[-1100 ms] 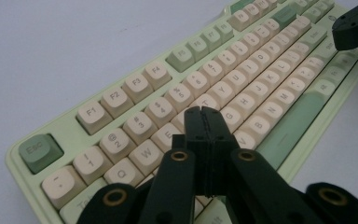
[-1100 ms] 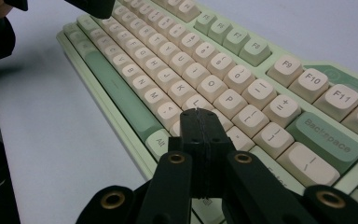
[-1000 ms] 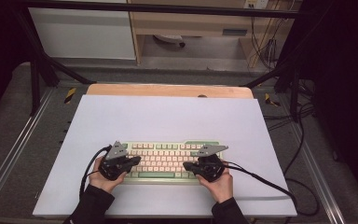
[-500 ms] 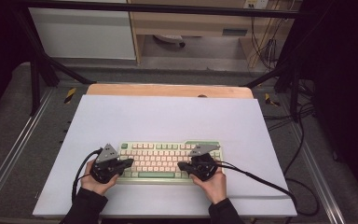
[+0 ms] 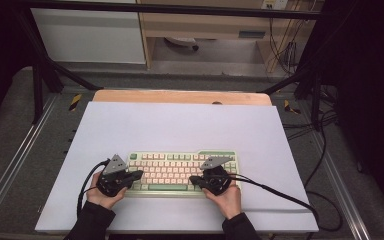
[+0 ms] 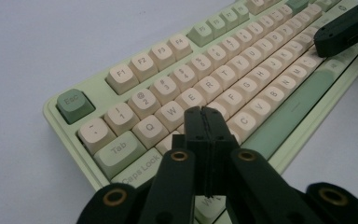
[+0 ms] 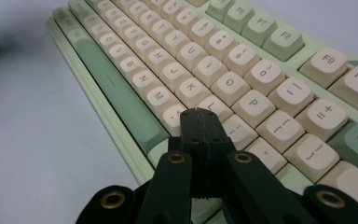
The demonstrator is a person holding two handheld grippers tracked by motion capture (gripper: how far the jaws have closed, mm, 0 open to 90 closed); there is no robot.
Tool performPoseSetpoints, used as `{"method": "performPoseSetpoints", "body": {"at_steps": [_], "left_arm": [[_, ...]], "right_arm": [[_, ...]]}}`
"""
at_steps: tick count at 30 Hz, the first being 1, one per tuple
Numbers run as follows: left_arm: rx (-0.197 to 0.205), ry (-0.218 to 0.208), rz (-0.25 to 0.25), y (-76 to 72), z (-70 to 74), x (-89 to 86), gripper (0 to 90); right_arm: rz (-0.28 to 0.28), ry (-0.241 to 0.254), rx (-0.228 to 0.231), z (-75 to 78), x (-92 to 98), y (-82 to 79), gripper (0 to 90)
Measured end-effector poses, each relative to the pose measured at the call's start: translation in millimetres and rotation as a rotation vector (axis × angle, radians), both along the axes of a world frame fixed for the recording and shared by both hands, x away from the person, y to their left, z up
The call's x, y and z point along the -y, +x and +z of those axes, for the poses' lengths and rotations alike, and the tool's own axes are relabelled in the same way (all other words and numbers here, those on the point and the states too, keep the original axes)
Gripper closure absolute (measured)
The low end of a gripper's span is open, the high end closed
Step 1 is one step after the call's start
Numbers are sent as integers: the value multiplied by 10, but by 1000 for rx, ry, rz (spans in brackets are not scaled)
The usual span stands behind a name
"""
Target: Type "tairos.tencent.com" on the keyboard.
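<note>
**Both hands drawn back to the keyboard's front edge, tongs clenched for typing**

The keyboard (image 5: 182,172), pale green with cream keys, lies flat on the white sheet (image 5: 180,125) toward the person's side of the table, where it lay a second ago. What changed is the hands: both have slipped a little toward the person and now sit at the keyboard's two front corners. The left gripper (image 6: 204,116) is clenched on nothing, its tip poised over the letters near the left end. The right gripper (image 7: 199,119) is likewise clenched and empty, over the keys beside M and K. With jaws closed into blunt points, they look set to press keys, none visibly down yet.
</note>
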State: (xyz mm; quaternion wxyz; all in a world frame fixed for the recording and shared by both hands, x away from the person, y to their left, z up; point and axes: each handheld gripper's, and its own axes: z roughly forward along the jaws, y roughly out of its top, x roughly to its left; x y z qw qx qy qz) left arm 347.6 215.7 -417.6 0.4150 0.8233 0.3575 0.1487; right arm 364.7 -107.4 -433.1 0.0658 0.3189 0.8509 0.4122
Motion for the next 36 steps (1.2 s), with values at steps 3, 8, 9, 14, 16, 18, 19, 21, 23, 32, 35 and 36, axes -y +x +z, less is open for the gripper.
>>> {"method": "performPoseSetpoints", "body": {"at_steps": [3,8,9,14,16,18,19,21,23,32,35,36], "left_arm": [[-1,0,-1,1,-2,1,899],[0,-1,-1,1,2,1,899],[0,-2,-1,1,3,1,899],[-2,-1,-5,1,0,12,899],[-2,1,-7,-2,1,22,899],[0,1,-10,-4,5,32,899],[1,1,-12,-4,6,37,899],[1,2,-15,-6,7,51,899],[1,2,-18,-6,6,65,899],[1,11,-36,-9,-1,155,899],[-1,15,-44,-10,-9,194,899],[-2,15,-45,-8,-13,209,899]], "right_arm": [[0,2,-2,2,-1,-1,900],[-1,7,11,45,21,-12,900],[-5,7,10,63,32,-17,900],[-4,5,25,122,82,-31,900],[-9,9,20,135,97,-38,900],[-11,13,22,138,118,-37,900],[-14,17,21,138,130,-38,900],[-16,16,21,144,160,-38,900],[-23,19,20,151,185,-41,900],[-29,24,18,161,227,-45,900],[-30,25,18,160,226,-46,900],[-29,25,18,160,225,-46,900]]}}
